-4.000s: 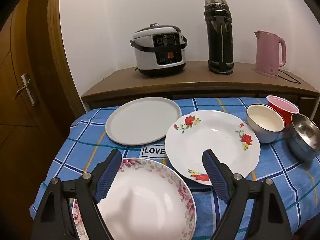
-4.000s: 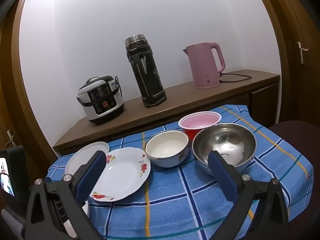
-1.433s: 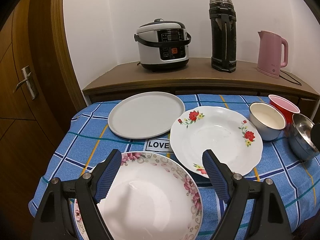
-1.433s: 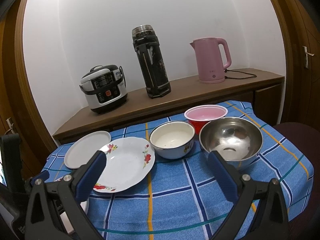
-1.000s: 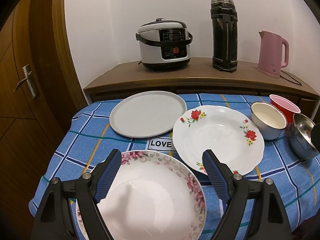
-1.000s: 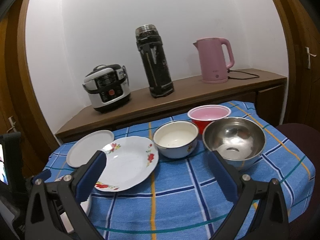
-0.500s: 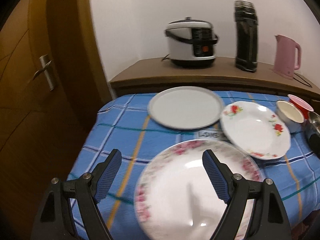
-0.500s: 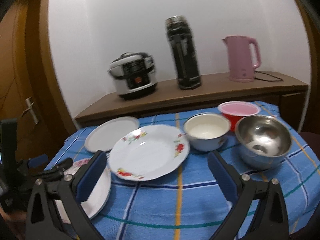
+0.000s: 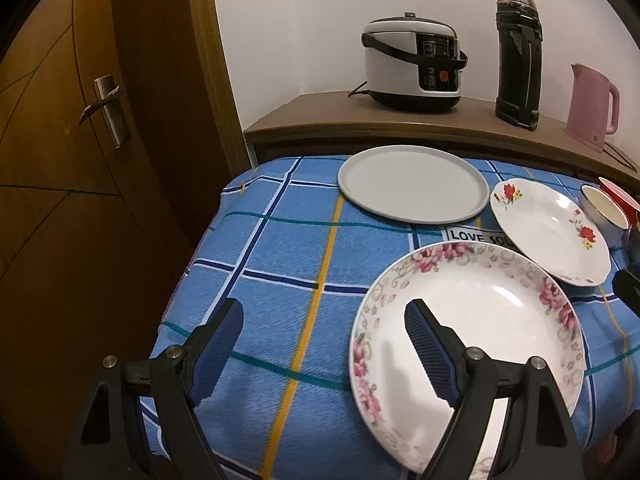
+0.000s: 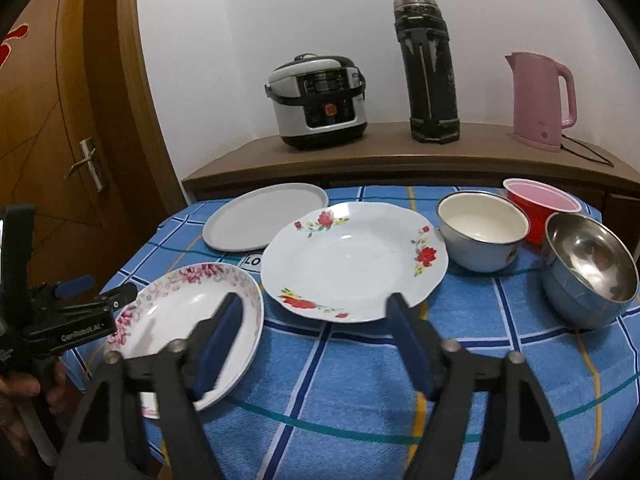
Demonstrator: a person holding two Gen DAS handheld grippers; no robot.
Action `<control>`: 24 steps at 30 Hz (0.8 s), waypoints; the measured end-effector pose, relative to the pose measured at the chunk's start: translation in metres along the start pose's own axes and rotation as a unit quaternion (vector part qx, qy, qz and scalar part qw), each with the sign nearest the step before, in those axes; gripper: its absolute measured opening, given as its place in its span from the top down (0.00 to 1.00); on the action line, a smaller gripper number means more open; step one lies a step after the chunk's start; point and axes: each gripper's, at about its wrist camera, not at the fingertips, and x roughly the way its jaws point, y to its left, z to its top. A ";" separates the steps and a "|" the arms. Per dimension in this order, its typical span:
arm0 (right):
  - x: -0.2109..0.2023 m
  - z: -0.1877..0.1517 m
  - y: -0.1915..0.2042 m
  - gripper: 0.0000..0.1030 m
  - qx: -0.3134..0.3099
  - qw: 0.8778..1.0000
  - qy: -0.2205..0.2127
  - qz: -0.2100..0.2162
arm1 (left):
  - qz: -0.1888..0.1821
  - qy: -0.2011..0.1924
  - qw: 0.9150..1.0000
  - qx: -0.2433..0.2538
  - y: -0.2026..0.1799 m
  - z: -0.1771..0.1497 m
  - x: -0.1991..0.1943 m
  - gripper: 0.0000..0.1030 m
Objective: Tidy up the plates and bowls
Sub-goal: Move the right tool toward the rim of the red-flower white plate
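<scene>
Plain white wall (image 10: 248, 20) behind, evenly lit. Brown wooden door (image 9: 80, 160) with a metal lever handle (image 9: 105, 107) at left, framed by curved wooden trim. Long brown wooden sideboard (image 10: 360, 152) against the wall, bearing a silver-and-black rice cooker (image 10: 318, 100), a tall black thermos flask (image 10: 428, 68) and a pink electric kettle (image 10: 540, 100). Blue checked tablecloth (image 10: 340, 364) in front.

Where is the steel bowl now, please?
In the right wrist view the steel bowl stands at the table's right side, just in front of the red cup and right of the white enamel bowl.
</scene>
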 end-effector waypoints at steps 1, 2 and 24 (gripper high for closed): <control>0.001 0.000 0.000 0.47 -0.002 1.000 0.003 0.000 | -0.002 0.001 1.000 -0.002 0.003 -0.001 0.001 0.18; 0.003 -0.001 0.000 0.47 -0.003 1.000 0.005 -0.001 | -0.002 0.001 1.000 -0.003 0.005 -0.001 0.002 0.18; 0.031 0.014 -0.070 0.46 0.119 0.991 0.060 -0.026 | -0.160 0.011 0.986 0.042 -0.054 0.085 0.035 0.18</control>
